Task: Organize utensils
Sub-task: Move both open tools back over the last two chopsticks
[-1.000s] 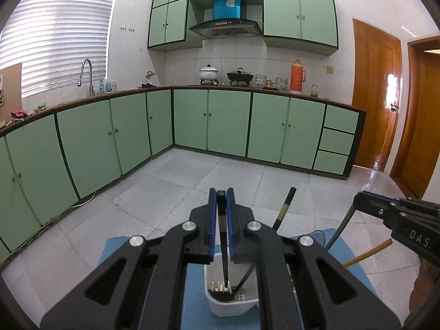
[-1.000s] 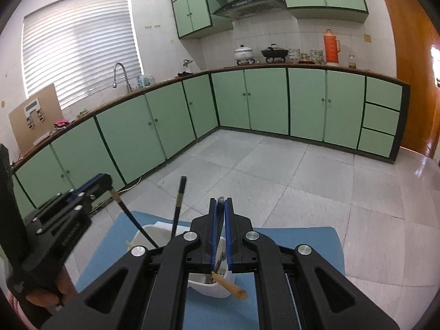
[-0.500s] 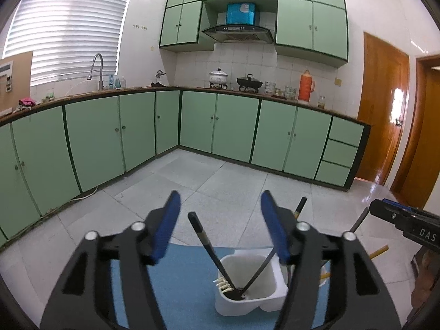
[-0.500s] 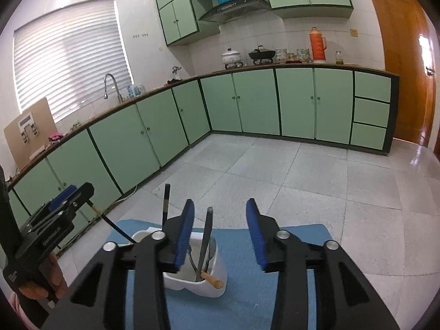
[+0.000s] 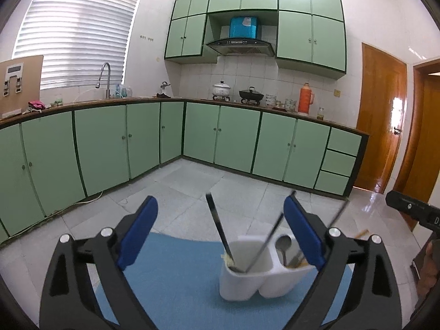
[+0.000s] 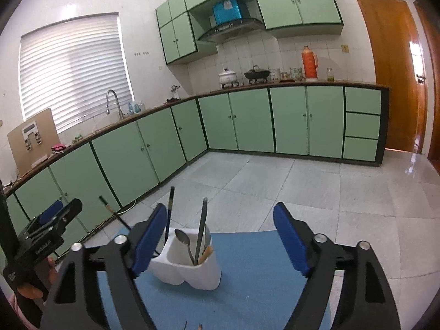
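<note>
A blue mat (image 5: 178, 283) covers the work surface, with a tiled floor (image 5: 192, 189) and green cabinets (image 5: 236, 137) beyond. On the mat stands a white two-compartment holder (image 5: 255, 280), upright. From the left wrist view, its left compartment holds dark-handled utensils (image 5: 217, 228) leaning outward; the right compartment holds a spoon (image 5: 283, 247) and a wooden-handled piece, partly hidden behind the left gripper's right finger. From the right wrist view, the near compartment shows the spoon (image 6: 183, 240), a flat metal handle (image 6: 202, 228) and a wooden tip; a dark handle (image 6: 169, 211) rises from the far compartment behind the blue pad. The left gripper (image 5: 220, 236) has just been opening and stands wide, nothing between its pads, the holder just ahead of its right finger. The right gripper (image 6: 217, 242) has likewise just been opening, wide, empty, with the holder beside its left finger. Neither touches a utensil.
</note>
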